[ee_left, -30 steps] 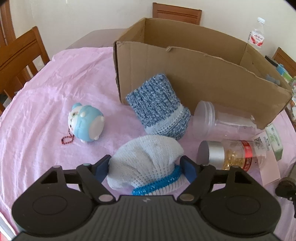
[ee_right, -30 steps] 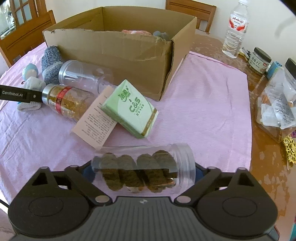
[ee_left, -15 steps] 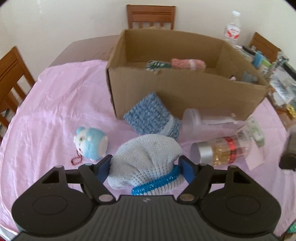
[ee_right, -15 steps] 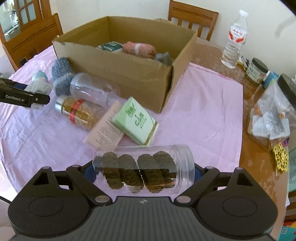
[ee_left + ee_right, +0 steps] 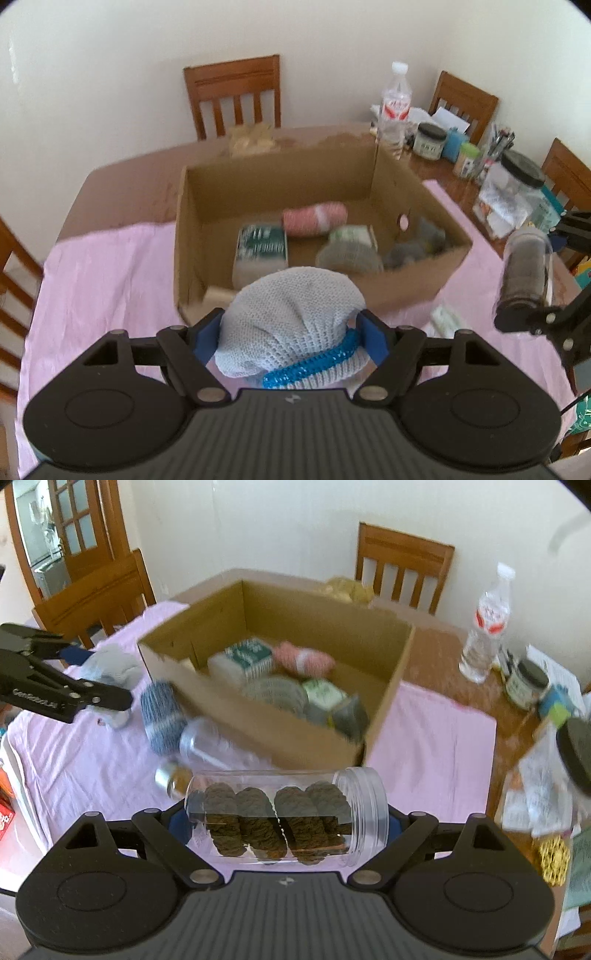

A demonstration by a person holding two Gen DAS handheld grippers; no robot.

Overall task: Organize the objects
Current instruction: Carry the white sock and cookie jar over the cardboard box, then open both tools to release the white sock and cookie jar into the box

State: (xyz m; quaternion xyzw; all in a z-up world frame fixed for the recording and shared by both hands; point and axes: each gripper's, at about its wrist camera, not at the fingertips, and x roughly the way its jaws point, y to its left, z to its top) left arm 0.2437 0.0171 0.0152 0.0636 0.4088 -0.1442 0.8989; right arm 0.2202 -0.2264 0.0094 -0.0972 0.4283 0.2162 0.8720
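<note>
Both hands are raised above the pink-clothed worktop [image 5: 103, 266], each with a load for the open brown cardboard box [image 5: 417, 273]. The left gripper [image 5: 291, 334] has its blue fingers [image 5: 207, 338] pressed into the sides of a pale knitted sock bundle with a bright blue band [image 5: 291, 325], hanging just short of the box's near wall. The right gripper [image 5: 284, 821] clamps a clear plastic jar of dark ridged biscuits [image 5: 284, 818] end to end, lying crosswise, near the box's near right corner. To do this well, I would carry each load past the near wall before lowering, aim for the bare floor at the box's left and far side rather than onto the packets already inside, and set the jar down low, since it looks likely to roll.
</note>
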